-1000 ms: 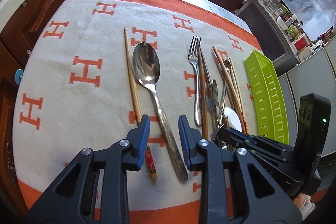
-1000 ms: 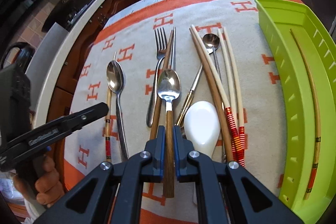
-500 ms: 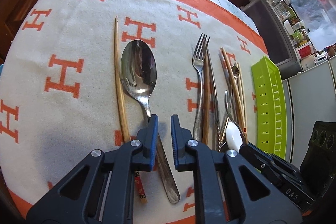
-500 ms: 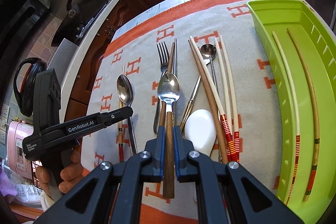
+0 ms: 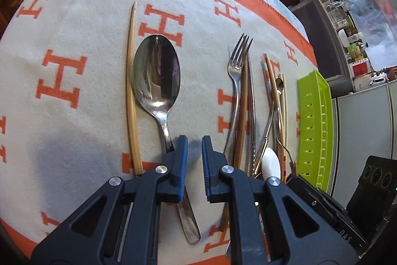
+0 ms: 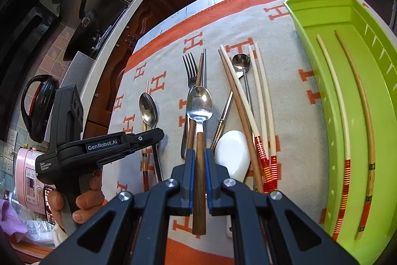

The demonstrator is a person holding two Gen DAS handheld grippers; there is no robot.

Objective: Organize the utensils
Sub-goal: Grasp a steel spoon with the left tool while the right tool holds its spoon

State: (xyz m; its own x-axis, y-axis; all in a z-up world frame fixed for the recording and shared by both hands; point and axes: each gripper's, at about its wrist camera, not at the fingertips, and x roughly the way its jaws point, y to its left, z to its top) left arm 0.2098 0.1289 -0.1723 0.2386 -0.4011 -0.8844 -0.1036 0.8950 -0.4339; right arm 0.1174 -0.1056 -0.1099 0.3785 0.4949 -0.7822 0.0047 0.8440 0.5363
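Step in hand: right gripper (image 6: 198, 174) pinches the wood-handled spoon (image 6: 199, 131) above the utensil pile; next move calls for carrying it right to the green tray (image 6: 347, 24), where two chopsticks (image 6: 340, 116) lie. Left gripper (image 5: 194, 168), jaws nearly together and empty, hovers beside the large steel spoon (image 5: 158, 81) on the bench; needs realigning over the handle. Legible: "GenRobot.AI", "DAS".

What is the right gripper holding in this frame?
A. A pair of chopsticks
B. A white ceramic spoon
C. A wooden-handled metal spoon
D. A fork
C: the right gripper is shut on the wooden-handled spoon, its brown handle clamped between the blue pads and its metal bowl pointing away.
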